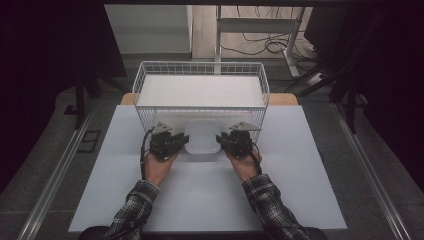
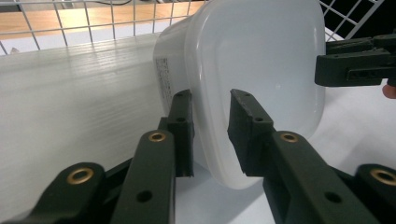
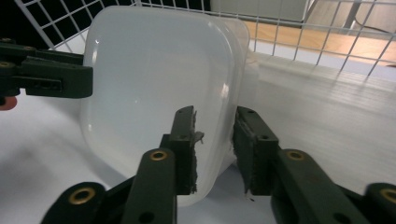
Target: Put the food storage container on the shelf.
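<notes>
Fingers of the left gripper and the right gripper are set astride opposite rims of a white plastic container; whether the pads press cannot be told. It is placed on the white table, against the wire basket.

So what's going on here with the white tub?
A person holds a gripper in each hand, one at either side of a white plastic tub on the table, just in front of a wire basket. The left gripper and right gripper each straddle the tub's rim, jaws slightly apart.
</notes>
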Action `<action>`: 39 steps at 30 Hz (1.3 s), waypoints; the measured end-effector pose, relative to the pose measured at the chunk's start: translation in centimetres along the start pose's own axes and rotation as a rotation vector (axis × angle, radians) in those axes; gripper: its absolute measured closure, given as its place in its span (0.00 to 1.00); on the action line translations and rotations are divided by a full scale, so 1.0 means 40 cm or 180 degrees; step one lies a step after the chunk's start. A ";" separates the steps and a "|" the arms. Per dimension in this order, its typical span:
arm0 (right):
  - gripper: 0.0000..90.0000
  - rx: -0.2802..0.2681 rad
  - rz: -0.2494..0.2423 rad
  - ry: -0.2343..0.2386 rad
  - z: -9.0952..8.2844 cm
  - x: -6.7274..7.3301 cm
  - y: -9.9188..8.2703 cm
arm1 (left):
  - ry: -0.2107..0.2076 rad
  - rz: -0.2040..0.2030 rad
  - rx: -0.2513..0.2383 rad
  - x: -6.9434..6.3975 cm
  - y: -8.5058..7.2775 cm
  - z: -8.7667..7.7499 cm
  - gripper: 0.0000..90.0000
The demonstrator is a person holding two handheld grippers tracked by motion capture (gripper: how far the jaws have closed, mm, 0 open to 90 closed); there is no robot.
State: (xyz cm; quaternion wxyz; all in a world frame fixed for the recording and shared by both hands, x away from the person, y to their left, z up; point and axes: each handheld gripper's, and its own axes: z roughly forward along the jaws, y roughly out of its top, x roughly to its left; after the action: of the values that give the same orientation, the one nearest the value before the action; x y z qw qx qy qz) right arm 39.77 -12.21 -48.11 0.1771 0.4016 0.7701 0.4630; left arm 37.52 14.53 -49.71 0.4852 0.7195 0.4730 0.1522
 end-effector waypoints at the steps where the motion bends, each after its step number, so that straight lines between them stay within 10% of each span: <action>1: 0.75 -0.0020 -0.0008 -0.0030 0.002 0.000 0.002 | -0.0005 -0.0010 0.0012 0.002 0.000 0.003 0.77; 12: 0.71 -0.0075 -0.0106 -0.0270 0.033 -0.001 0.023 | 0.0230 0.0114 -0.0038 0.006 0.032 0.030 0.73; 22: 0.69 -0.0089 -0.0104 -0.0121 0.026 0.003 0.034 | 0.0288 0.0067 -0.0011 0.013 0.048 0.043 0.67; 30: 0.76 -0.0068 -0.0202 0.0076 -0.001 0.016 0.030 | 0.0242 0.0116 -0.0074 -0.004 0.060 0.018 0.54; 39: 0.98 -0.0052 -0.0245 0.0379 -0.048 0.031 0.011 | -0.0099 0.0278 -0.0092 -0.046 0.028 -0.020 0.26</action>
State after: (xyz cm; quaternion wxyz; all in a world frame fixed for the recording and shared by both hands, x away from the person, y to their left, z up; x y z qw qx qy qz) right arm 37.96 -12.21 -46.63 0.1520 0.3420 0.7903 0.4851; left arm 36.63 13.36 -47.93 0.4958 0.7346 0.4313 0.1689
